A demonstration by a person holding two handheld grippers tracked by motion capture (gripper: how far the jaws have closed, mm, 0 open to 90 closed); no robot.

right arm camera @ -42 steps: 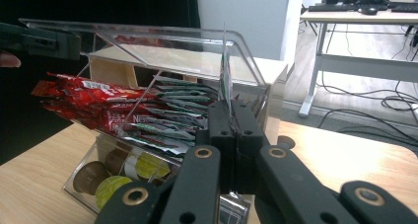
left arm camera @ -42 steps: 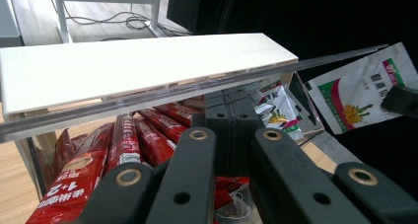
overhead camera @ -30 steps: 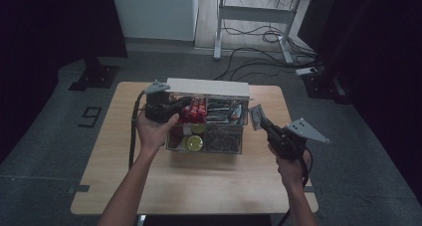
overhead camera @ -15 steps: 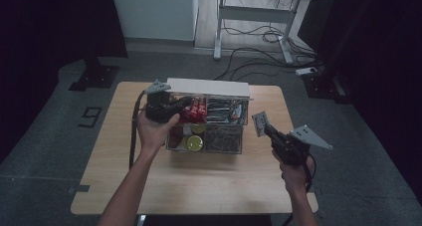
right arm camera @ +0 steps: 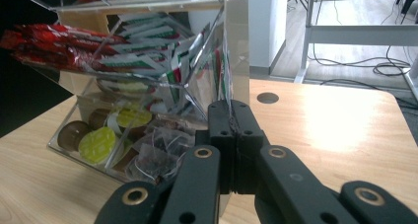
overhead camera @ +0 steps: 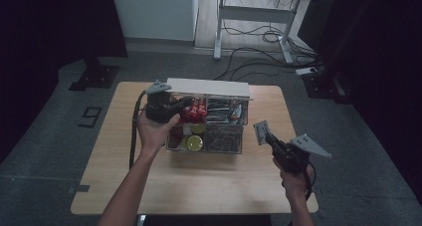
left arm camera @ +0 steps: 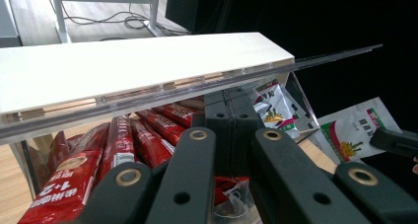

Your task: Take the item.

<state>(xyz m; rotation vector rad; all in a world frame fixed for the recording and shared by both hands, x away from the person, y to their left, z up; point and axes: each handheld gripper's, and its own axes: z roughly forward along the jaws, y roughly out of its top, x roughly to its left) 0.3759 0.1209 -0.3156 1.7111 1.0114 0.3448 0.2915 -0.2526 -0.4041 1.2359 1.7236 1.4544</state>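
A clear acrylic organiser box (overhead camera: 234, 145) stands mid-table under a white lid (overhead camera: 208, 88). It holds red stick sachets (overhead camera: 193, 110), green-and-white packets (right arm camera: 148, 61), round pods (overhead camera: 194, 143) and tea bags (right arm camera: 157, 157). My left gripper (overhead camera: 185, 104) reaches in from the box's left. Its jaws are together just under the lid's clear front edge (left arm camera: 162, 98), above the red sachets (left arm camera: 123, 145), and I see nothing between them. My right gripper (overhead camera: 264, 136) hovers to the right of the box, shut on a small white flower-printed packet (overhead camera: 261, 132), which also shows in the left gripper view (left arm camera: 355, 130).
The wooden table (overhead camera: 224, 186) has a round cable hole (right arm camera: 267, 97) behind the box on the right. Bare tabletop lies in front of and to the right of the box. Beyond the table are a white desk frame (overhead camera: 254, 14) and floor cables (overhead camera: 249, 42).
My right gripper has drawn back from the box's right side toward the person, carrying the packet. The left gripper and the box have stayed put.
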